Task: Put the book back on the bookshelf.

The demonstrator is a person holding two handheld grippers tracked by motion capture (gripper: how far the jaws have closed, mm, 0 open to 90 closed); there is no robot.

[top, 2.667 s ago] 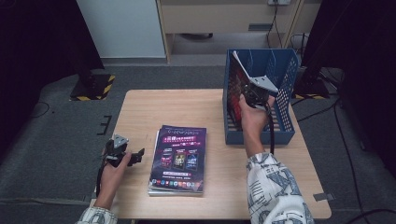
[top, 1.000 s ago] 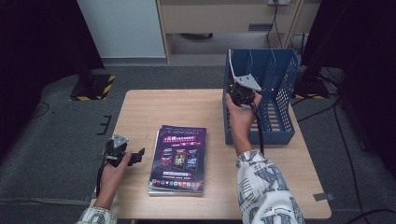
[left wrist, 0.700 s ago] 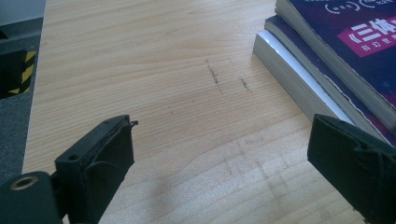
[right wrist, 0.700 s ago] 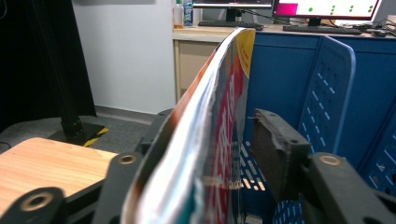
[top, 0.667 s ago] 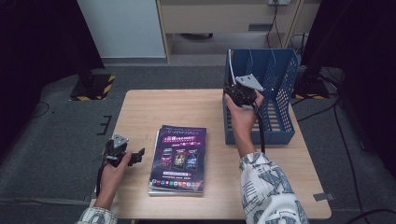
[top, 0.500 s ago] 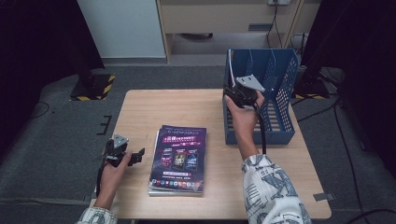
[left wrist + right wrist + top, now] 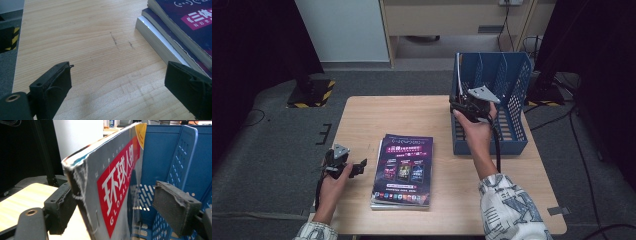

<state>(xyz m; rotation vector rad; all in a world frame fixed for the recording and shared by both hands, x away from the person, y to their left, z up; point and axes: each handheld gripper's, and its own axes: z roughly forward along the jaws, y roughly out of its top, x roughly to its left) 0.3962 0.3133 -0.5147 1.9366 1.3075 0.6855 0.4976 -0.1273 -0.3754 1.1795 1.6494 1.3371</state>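
A grey magazine (image 7: pixel 110 185) with a red title band stands upright in the blue file rack (image 7: pixel 512 80), at its left end (image 7: pixel 458 75). My right gripper (image 7: pixel 461 101) is at that end of the rack, open. In the right gripper view (image 7: pixel 120 207) the magazine stands between the jaws, against the left jaw and apart from the right one. A stack of purple-covered books (image 7: pixel 404 167) lies flat mid-table. My left gripper (image 7: pixel 358 167) rests open on the table left of the stack, with only bare wood between its jaws (image 7: pixel 117 85).
The wooden table (image 7: pixel 387 115) has free room behind the books and along its left side. The rack's perforated dividers (image 7: pixel 185 157) stand right of the magazine. Dark floor and a cabinet lie beyond the table. The book stack's edge (image 7: pixel 160 42) is close to my left gripper.
My right hand has moved left across the rack, bringing the magazine from a tilt over the middle to upright at the left end. The left hand has stayed still.
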